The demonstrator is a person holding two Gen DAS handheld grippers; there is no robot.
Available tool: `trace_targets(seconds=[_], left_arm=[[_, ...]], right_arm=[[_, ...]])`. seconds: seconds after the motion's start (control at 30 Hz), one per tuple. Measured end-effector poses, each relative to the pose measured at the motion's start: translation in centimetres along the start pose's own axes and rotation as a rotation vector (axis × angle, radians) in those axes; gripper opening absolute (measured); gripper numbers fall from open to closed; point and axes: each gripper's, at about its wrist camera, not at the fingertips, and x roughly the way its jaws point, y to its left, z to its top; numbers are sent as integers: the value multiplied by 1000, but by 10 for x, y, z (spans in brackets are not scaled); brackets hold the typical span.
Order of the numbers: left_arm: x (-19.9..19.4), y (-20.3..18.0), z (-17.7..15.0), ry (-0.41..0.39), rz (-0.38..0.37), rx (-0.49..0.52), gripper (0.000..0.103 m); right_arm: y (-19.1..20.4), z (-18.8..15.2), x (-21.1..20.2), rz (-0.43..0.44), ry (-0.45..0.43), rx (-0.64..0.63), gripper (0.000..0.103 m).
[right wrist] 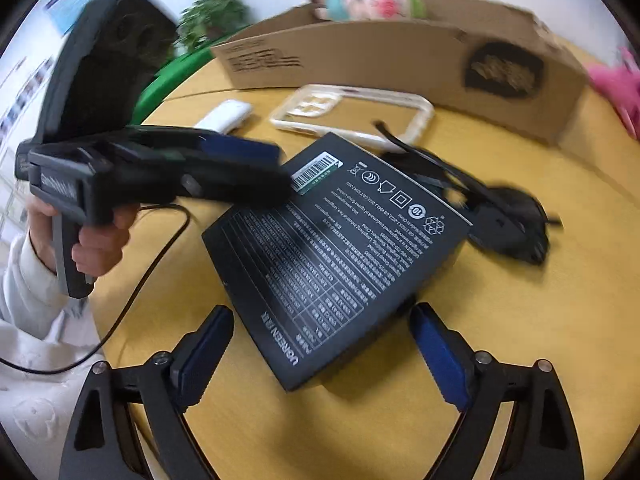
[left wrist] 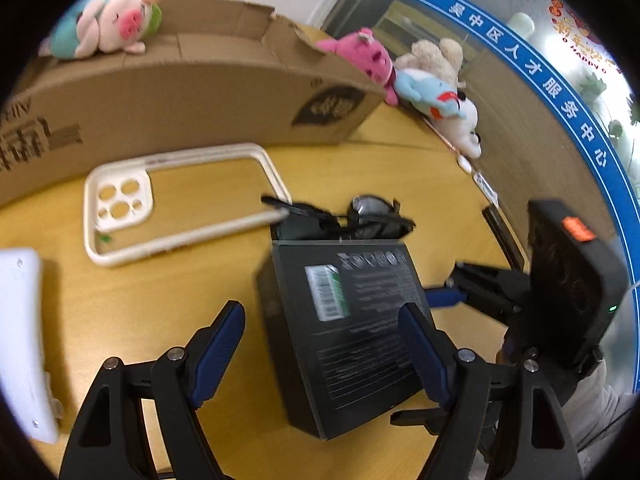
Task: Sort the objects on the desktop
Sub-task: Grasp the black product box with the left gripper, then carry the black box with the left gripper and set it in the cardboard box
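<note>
A black product box (left wrist: 352, 332) lies on the yellow table (left wrist: 140, 300); it also shows in the right wrist view (right wrist: 340, 248). My left gripper (left wrist: 326, 350) is open, its fingers either side of the box's near end. My right gripper (right wrist: 320, 356) is open at the box's other end. Black sunglasses (left wrist: 360, 216) lie just beyond the box and show in the right wrist view (right wrist: 504, 216). A cream phone case (left wrist: 180, 200) lies flat further back. A white device (left wrist: 20, 340) lies at the left.
A long cardboard box (left wrist: 192, 92) stands at the back of the table with a pig plush (left wrist: 112, 24) on it. Several plush toys (left wrist: 424, 80) lie at the table's far edge. A cable (right wrist: 132, 300) trails from the left gripper.
</note>
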Motion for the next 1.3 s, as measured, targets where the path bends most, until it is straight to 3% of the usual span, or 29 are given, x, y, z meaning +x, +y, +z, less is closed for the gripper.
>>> trace_targets(seconds=[0.1,0.2,0.33,0.43,0.5,0.57,0.67,0.73,0.8,0.9,1.03,1.3], left_arm=[[2,2,-7,15,-23,-11,69],[3,4,-11,16,-63,-28,69],[-1,5,-13,8,-39,-36,69],[-16,5,-20,-16,-6,-39,65],[-30,9,-27,-33,-10,-54,57],[-38,14,-32,-53,8,-80,60],[-36,25,-36,-43,89,-114,68],[-30,30,-36,-25,19,-152,68],[-22,25,-38,-13,-31,-126,67],[-20,23,-34,-33,-18,-134,64],[-34,18,-28,-81,19,-117,57],[-103,-5,25,-282,83,9,57]], right_arm=[[5,3,-2,-47,-12,-32,90],[8,1,2,-73,9,-69,90],[14,6,13,-121,31,-115,89],[16,7,11,-80,15,-104,89],[24,7,7,-46,-4,-134,89],[32,4,6,-38,-11,-184,89],[34,4,11,-98,-2,-224,89],[33,6,16,-89,19,-230,89],[37,6,19,-100,28,-256,88],[39,6,25,-128,30,-267,87],[38,13,26,-129,25,-213,86],[59,62,-24,-203,-171,-291,86]])
